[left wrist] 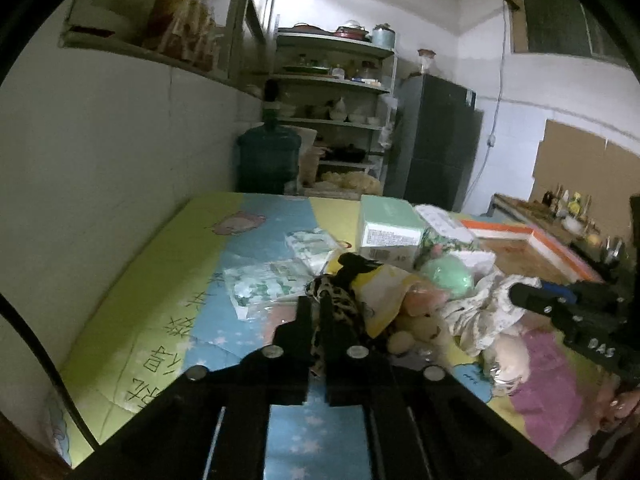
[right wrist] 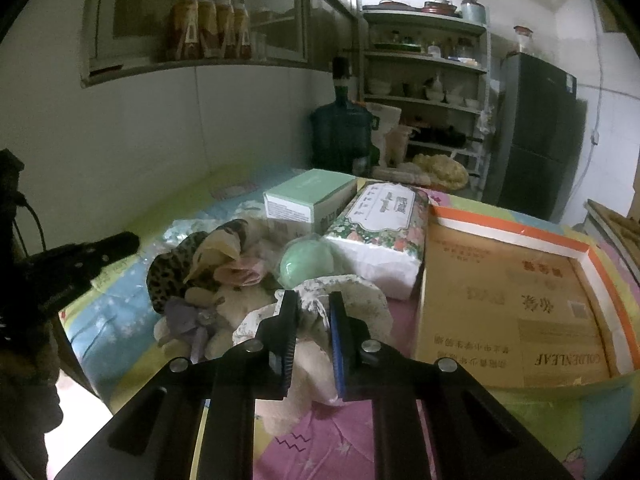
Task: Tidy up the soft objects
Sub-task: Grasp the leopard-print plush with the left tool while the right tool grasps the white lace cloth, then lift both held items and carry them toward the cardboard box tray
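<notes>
A table covered in a pastel cartoon cloth (left wrist: 168, 280) stands against a white wall in a dim kitchen. Behind it are a water jug (left wrist: 268, 156), open shelves (left wrist: 332, 80) of dishes and a dark fridge (left wrist: 436, 140); bottles (right wrist: 208, 26) line a ledge on the wall.

A heap of soft things lies mid-table: a leopard scarf (left wrist: 340, 304), a floral cloth (right wrist: 340, 300), a plush toy (right wrist: 232, 308) and a green ball (right wrist: 306, 266). Just behind are a mint box (right wrist: 308, 200) and a tissue pack (right wrist: 380, 232).

The left gripper (left wrist: 316, 308) is closed tight on the scarf, which runs between its jaws. The right gripper (right wrist: 314, 308) is pinched on a bunched fold of the floral cloth.

Only the left view shows two wipe packs (left wrist: 272, 280) flat on the cloth's blue strip, and a worktop with bottles (left wrist: 568, 204) at far right. Only the right view shows the whole orange-rimmed tray (right wrist: 520, 236), open, beside the tissue pack.
</notes>
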{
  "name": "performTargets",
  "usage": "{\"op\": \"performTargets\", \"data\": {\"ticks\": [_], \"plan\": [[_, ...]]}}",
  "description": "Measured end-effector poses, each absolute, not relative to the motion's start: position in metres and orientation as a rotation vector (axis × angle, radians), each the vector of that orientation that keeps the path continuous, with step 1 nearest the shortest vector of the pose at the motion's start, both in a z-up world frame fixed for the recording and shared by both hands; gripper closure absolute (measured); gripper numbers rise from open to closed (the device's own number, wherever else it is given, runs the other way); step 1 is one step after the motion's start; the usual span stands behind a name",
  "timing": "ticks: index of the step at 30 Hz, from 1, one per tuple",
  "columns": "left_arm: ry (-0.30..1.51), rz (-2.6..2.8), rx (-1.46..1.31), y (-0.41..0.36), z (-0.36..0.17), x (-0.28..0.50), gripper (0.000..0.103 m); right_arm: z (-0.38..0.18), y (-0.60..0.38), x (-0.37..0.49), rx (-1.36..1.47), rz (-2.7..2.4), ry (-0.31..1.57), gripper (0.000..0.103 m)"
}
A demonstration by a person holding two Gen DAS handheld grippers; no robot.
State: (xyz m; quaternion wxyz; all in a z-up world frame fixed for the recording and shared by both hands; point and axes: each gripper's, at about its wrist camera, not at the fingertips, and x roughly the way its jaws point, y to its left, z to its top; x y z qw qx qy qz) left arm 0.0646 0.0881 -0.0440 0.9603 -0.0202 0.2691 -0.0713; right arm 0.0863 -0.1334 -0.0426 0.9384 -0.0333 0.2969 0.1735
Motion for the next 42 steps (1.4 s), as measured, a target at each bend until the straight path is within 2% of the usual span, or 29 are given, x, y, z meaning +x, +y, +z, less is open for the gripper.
{"op": "performTargets", "data": {"ticks": [2, 10, 12, 13, 14, 21, 42], "plan": [[0.56, -0.155, -0.026, 0.083, -0.048, 0.071, 0.085, -0.043, -0.134, 0.084, -0.069, 0.355, 0.607, 0.087], [0.616, -0.194, 0.023, 0.071, -0.063, 0.081, 0.084, -0.045, -0.135, 0.084, -0.061, 0.359, 0.615, 0.087], [0.64, -0.208, 0.029, 0.068, -0.068, 0.084, 0.086, -0.045, -0.136, 0.083, -0.06, 0.362, 0.616, 0.088], [0.647, -0.217, 0.03, 0.067, -0.07, 0.084, 0.096, -0.044, -0.136, 0.082, -0.059, 0.363, 0.616, 0.088], [0.648, -0.221, 0.032, 0.066, -0.07, 0.084, 0.101, -0.044, -0.137, 0.083, -0.058, 0.364, 0.616, 0.088], [0.604, -0.242, -0.001, 0.068, -0.056, 0.075, 0.102, -0.037, -0.137, 0.085, -0.041, 0.378, 0.609, 0.088], [0.377, -0.22, -0.004, 0.064, 0.035, 0.058, 0.103, 0.047, -0.152, 0.088, -0.006, 0.408, 0.416, 0.089]]}}
